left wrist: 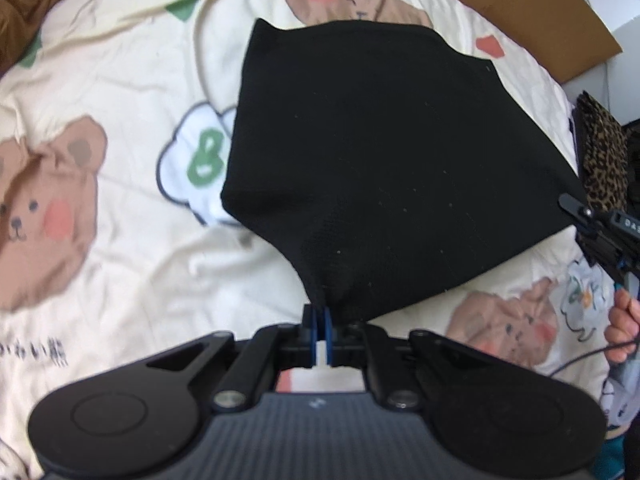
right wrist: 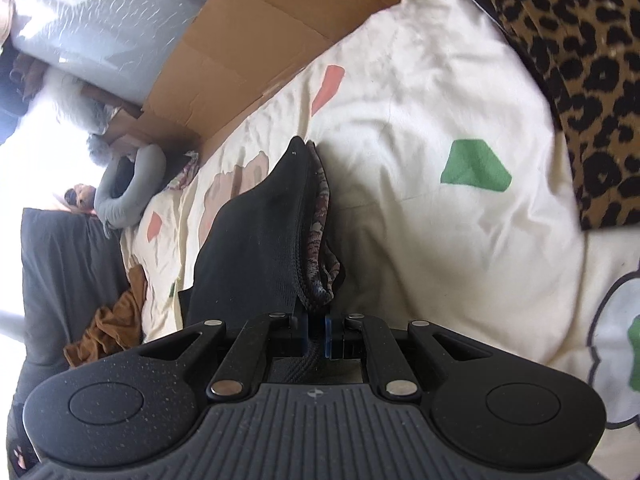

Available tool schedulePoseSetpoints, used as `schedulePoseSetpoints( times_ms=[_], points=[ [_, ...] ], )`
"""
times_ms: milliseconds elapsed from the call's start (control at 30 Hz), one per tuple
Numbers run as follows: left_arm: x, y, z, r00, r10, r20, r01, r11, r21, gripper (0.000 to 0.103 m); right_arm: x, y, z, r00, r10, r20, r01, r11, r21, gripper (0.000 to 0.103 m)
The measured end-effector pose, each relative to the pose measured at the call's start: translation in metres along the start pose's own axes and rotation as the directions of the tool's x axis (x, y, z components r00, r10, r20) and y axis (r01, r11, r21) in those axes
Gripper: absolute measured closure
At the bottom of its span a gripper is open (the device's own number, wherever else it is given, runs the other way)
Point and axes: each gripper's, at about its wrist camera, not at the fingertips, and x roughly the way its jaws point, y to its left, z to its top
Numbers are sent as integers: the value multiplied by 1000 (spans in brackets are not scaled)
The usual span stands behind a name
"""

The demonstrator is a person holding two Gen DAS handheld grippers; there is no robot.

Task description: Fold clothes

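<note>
1. A black garment (left wrist: 384, 152) hangs spread above a bed, over a cream quilt (left wrist: 120, 240) printed with bears. It is held off the bedding at two corners, which keeps it taut and flat.
2. The left gripper (left wrist: 320, 322) points down, its blue pads pinched narrow on the near corner of the cloth. That corner gathers into a tight point between them.
3. The right gripper (right wrist: 316, 328) is likewise closed on the other corner. From its own camera the garment (right wrist: 256, 240) shows edge-on, with a patterned lining (right wrist: 320, 248) peeking out, so the cloth looks doubled already.
4. In the left view the right gripper (left wrist: 576, 208) sits at the far right edge, and fingers (left wrist: 624, 324) grip its handle.
5. A leopard-print cloth (right wrist: 580, 80) and brown cardboard (right wrist: 260, 40) lie beside the bed, clear of the work.
6. Judged from this, the pair are carrying the stretched cloth to lay it down for another fold.
</note>
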Motion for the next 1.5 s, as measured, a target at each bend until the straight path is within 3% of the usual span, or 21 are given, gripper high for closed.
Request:
schedulePoseSetpoints(
  times_ms=[333,500,567,1300,1400,1500],
  points=[
    [26,-30,-1,990,19,-143,-10,998,64,99,-8,-8,5,999,-30,27,30,1000,3,98],
    [45,-45,-1,977,22,-210,-22,1000,3,99,-9,-12,11,998,-48,32,49,999,-10,98],
    [51,-54,1,971,31,-237,-27,999,20,99,-10,-14,14,998,-54,40,54,998,-11,98],
    [81,-111,-26,937,-78,-342,64,997,-52,99,-38,-39,32,984,-153,94,152,988,18,98],
    [89,-108,-32,929,-42,-369,19,998,-65,97,-33,-46,31,981,-169,100,166,985,40,97],
    [91,-103,-38,908,6,-418,-39,997,-70,99,-32,-50,30,981,-167,103,160,984,73,94]
  ],
)
